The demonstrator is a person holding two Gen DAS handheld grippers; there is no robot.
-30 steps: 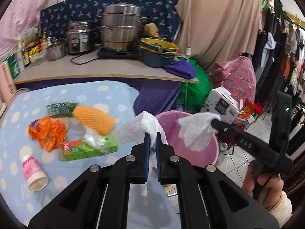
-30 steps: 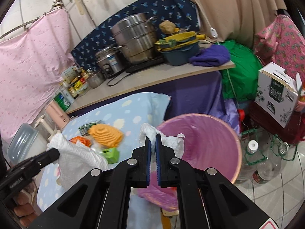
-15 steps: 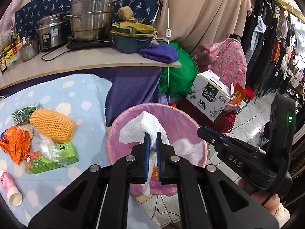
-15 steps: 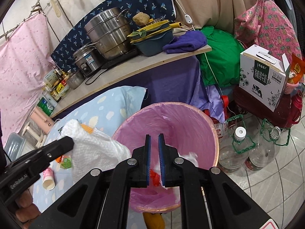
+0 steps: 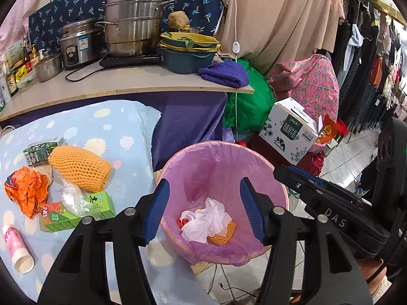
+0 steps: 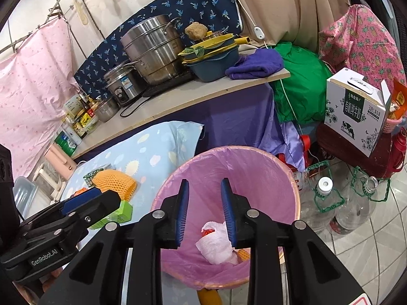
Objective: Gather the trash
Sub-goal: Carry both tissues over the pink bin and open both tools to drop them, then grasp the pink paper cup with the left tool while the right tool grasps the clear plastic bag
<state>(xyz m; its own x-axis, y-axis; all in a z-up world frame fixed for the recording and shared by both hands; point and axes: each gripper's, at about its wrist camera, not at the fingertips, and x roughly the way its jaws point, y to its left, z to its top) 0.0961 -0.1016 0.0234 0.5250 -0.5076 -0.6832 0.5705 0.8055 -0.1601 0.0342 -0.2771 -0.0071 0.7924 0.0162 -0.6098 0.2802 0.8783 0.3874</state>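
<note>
Holding both tools above the pink-lined bin (image 5: pixel 259 162), we had the left gripper (image 5: pixel 204 209) and the right gripper (image 6: pixel 204 212) aimed down into its mouth, so that anything released would fall inside and not on the floor. Both sets of jaws were opening with nothing between the pads. The white tissue (image 5: pixel 203 218) lay crumpled at the bottom of the bin, beside a piece of orange foam net (image 5: pixel 223 236) and a small red scrap (image 5: pixel 182 222); we judged that this drop was complete.

The remaining trash sat on the blue spotted cloth (image 5: pixel 119 124), to the left of the bin in the left wrist view:
- an orange foam sleeve (image 5: pixel 80 169), resting partly against a green patterned carton (image 5: pixel 38 151);
- a crumpled orange wrapper (image 5: pixel 26 190);
- a green drink box (image 5: pixel 76 209) with a clear plastic wrap (image 5: pixel 72 198) lying on it;
- a pink paper cup (image 5: pixel 17 245) on its side near the cloth's front edge.

We noted that the bin rim stood just beside the cloth's edge, so the transfer path was short. The space above the cloth was open. The two tools hung close together over the bin, so we judged that they should be withdrawn one at a time. Bottles (image 6: pixel 328 203) on the floor stood near the bin's far side.
</note>
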